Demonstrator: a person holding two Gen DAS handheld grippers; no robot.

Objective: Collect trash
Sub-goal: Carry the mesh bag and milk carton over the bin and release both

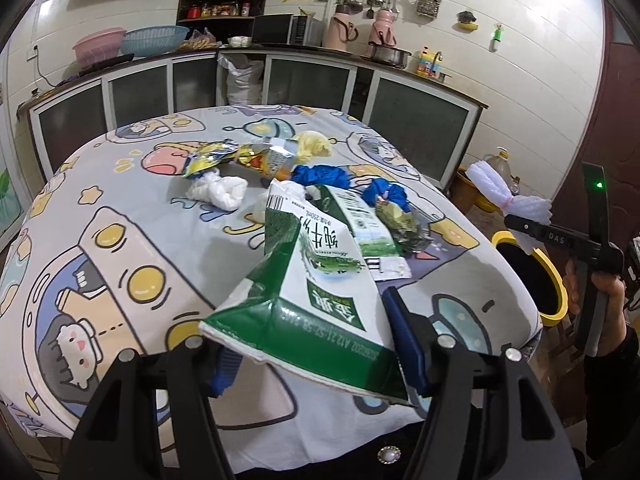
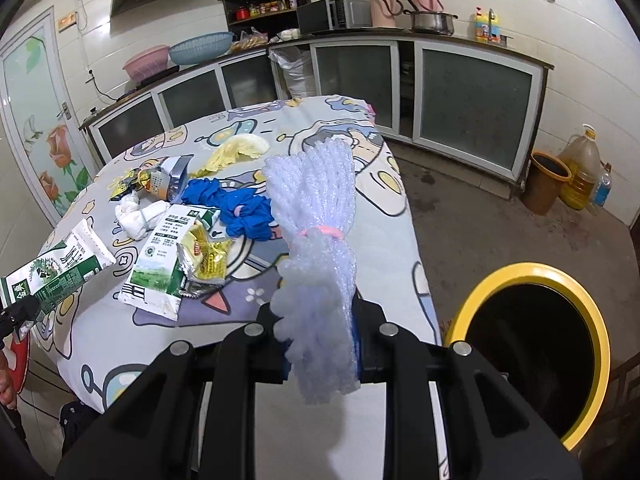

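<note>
My left gripper (image 1: 316, 344) is shut on a flattened green-and-white milk carton (image 1: 304, 280) and holds it above the near side of the table; the carton also shows in the right wrist view (image 2: 56, 268). My right gripper (image 2: 320, 344) is shut on a white foam net bundle (image 2: 316, 240) tied with a pink band, held off the table's right edge, left of the yellow-rimmed trash bin (image 2: 536, 352). In the left wrist view the right gripper (image 1: 532, 220) holds the foam bundle (image 1: 504, 192) above the bin (image 1: 532, 276).
On the cartoon-print tablecloth (image 1: 120, 248) lie a second milk carton (image 2: 168, 256), yellow snack wrappers (image 2: 208, 264), blue crumpled gloves (image 2: 240, 208), a white wad (image 2: 140, 216) and yellow plastic (image 2: 236, 152). An orange bucket (image 2: 548, 184) and oil jug (image 2: 580, 168) stand by the cabinets.
</note>
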